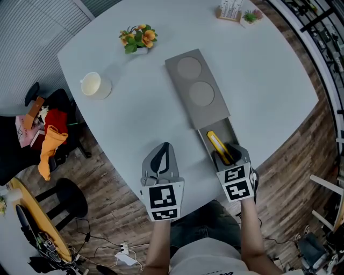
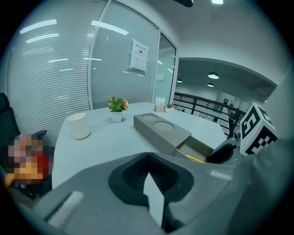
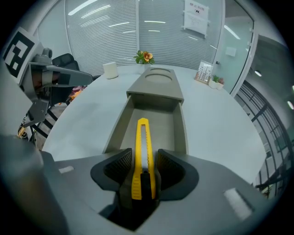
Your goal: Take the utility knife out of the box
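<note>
A grey box point(image 1: 196, 88) lies on the pale table, its drawer point(image 1: 230, 130) pulled open toward me. The yellow utility knife point(image 1: 219, 146) lies lengthwise in the drawer. My right gripper point(image 1: 228, 156) reaches into the drawer's near end. In the right gripper view its jaws press both sides of the utility knife point(image 3: 142, 151), whose tip points toward the box lid point(image 3: 156, 87). My left gripper point(image 1: 163, 150) hovers near the table's front edge, left of the drawer, jaws shut with nothing between them. The left gripper view shows the box point(image 2: 161, 131) ahead to the right.
A white cup point(image 1: 94, 85) stands at the left and a small flower pot point(image 1: 138, 37) at the back. A card holder point(image 1: 231, 9) and a tiny plant point(image 1: 250, 16) sit at the far edge. A chair with clothes point(image 1: 51, 137) and a stool point(image 1: 70, 196) stand beyond the table's left edge.
</note>
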A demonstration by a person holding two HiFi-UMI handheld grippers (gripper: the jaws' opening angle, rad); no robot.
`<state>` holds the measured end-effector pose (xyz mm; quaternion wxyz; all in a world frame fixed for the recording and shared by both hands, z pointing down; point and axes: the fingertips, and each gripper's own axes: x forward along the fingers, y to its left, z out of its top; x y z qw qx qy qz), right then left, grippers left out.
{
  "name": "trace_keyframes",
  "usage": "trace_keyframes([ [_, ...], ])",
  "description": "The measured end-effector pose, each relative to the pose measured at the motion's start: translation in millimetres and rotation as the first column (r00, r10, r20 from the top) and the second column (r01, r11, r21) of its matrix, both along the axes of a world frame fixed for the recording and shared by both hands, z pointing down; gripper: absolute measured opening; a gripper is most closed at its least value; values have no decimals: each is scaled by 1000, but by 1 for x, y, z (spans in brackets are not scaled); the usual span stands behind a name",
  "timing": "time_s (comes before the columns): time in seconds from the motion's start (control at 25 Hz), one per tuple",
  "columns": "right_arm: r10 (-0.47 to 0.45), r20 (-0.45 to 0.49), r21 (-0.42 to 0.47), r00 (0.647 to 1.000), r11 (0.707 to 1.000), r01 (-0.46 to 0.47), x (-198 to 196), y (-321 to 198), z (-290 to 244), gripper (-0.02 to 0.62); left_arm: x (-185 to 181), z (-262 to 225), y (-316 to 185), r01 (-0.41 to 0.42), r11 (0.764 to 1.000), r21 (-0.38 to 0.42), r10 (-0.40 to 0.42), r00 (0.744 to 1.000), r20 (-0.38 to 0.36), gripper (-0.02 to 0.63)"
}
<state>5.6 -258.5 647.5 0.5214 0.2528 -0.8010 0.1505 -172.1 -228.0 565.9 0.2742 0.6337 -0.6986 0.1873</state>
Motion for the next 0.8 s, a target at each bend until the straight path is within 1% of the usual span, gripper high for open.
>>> trace_keyframes([
  [0.2,-44,-67,4,997,999,45,2,4,6,202,0,1,1,1,1000,-4,-1,1000,3,0],
  [0.32,-51,-101,-3,994,999,51,3,4,9,174,0,1,1,1,1000,-5,-1,1000,1,0],
  [0.44,-43,-106,-26,993,999,41,2,5,10,156,0,1,1,2,1000,-3,-2,1000,0,0],
  [0.56,-38,-108,-38,993,999,34,2,6,11,156,1,-1,3,3,1000,1,-3,1000,0,0],
  [0.8,-21,-102,-33,995,999,18,3,6,10,155,1,-6,5,7,1000,14,-7,1000,5,0],
])
